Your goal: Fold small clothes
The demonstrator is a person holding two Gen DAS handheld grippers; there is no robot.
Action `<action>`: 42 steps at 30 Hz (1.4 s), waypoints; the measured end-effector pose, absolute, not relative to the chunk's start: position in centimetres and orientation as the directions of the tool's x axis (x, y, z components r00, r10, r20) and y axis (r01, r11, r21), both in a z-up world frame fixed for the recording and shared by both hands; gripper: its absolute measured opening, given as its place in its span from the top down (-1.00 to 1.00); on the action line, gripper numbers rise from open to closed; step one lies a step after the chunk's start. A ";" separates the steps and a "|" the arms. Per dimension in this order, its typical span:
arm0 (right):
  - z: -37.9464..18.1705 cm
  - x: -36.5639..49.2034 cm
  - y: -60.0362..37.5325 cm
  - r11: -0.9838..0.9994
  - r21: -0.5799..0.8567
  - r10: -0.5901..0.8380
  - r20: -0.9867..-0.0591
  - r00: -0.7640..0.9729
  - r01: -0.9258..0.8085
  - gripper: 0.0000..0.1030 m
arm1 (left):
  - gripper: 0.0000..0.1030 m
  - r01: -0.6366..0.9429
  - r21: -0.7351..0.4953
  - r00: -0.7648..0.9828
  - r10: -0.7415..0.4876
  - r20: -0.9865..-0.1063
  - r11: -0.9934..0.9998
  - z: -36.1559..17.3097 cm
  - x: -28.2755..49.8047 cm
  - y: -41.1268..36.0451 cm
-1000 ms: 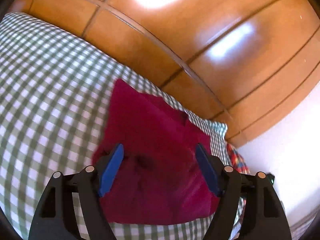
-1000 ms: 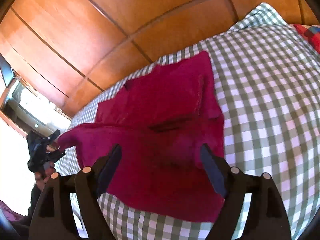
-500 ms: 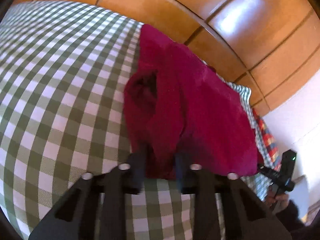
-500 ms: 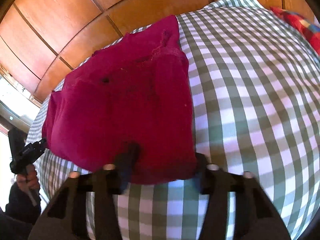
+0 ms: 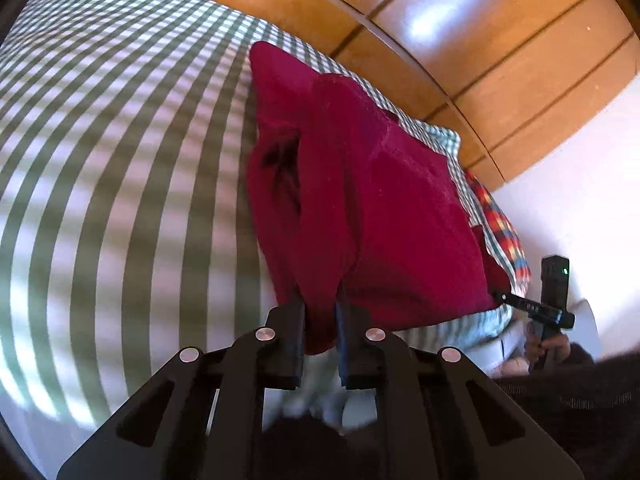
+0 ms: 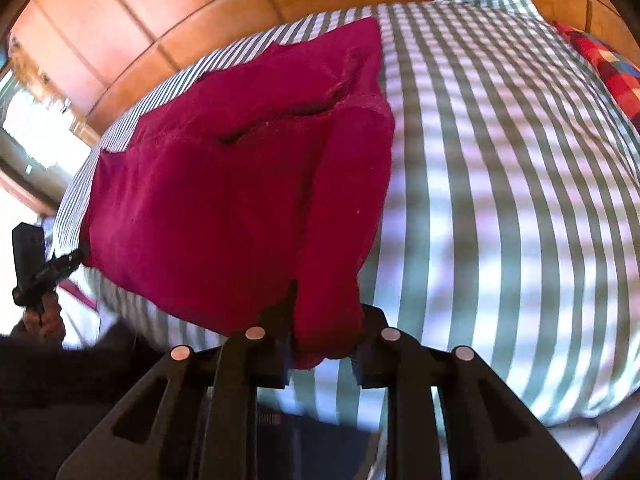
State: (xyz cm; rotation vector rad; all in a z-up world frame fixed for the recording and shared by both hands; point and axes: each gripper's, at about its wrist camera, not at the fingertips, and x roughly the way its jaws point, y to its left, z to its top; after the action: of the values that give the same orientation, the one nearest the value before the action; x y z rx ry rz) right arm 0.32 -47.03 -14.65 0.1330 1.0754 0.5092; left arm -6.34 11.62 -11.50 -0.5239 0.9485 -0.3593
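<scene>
A dark red garment (image 5: 380, 200) lies partly folded on the green-and-white checked bed cover (image 5: 120, 160), with its near edge lifted off the cover. My left gripper (image 5: 320, 308) has a bunched corner of that edge between its fingers, and its jaws are still closing on it. In the right wrist view the red garment (image 6: 224, 200) hangs from my right gripper (image 6: 326, 312), whose jaws are also closing, pinching the opposite near corner. Each gripper shows small in the other's view: the right gripper (image 5: 502, 297) and the left gripper (image 6: 78, 256), both at the garment's edge.
Wooden panels (image 5: 480, 40) rise behind the bed. A multicoloured checked cloth (image 5: 500, 232) lies at the far side of the bed cover (image 6: 500, 200), also visible as a red patterned cloth (image 6: 600, 68). White wall (image 5: 580, 160) and a bright window (image 6: 24, 132) flank the bed. Dark sleeves fill the lower corners.
Both grippers went from wide open over the garment to closed on its near corners. They then pulled back and down, lifting the garment's near edge off the bed.
</scene>
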 end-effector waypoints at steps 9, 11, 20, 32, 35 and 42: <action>-11.5 4.0 -48.6 0.916 0.309 0.401 -0.741 0.539 -0.256 -0.22 | -0.13 0.058 -0.611 0.662 -0.488 -0.568 0.790 -7.4 -4.4 14.4; -12.1 5.7 -47.7 0.920 0.301 0.391 -0.754 0.528 -0.252 -0.16 | -0.18 0.075 -0.600 0.670 -0.486 -0.561 0.796 -7.0 -2.7 14.1; -11.6 6.2 -46.1 0.940 0.198 0.326 -0.765 0.555 -0.279 0.81 | 0.88 0.112 -0.593 0.619 -0.522 -0.586 0.798 -9.1 1.7 11.0; -2.0 9.2 -44.7 0.914 0.204 0.399 -0.596 0.696 -0.350 0.83 | 0.88 0.212 -0.567 0.761 -0.499 -0.416 0.796 -0.7 0.9 12.9; -1.7 14.1 -43.7 0.927 0.193 0.370 -0.608 0.703 -0.321 0.84 | 0.88 0.166 -0.550 0.765 -0.459 -0.452 0.818 -0.6 5.4 13.9; -7.4 24.3 -42.3 0.962 0.187 0.272 -0.740 0.615 -0.200 0.84 | 0.88 0.004 -0.521 0.694 -0.377 -0.613 0.854 -5.5 15.2 15.7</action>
State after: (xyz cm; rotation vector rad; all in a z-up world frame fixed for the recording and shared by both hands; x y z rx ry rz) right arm 24.30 -42.27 -7.44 0.0890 0.8672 0.2718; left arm 15.20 15.69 -5.50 -0.5157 0.7824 -0.2239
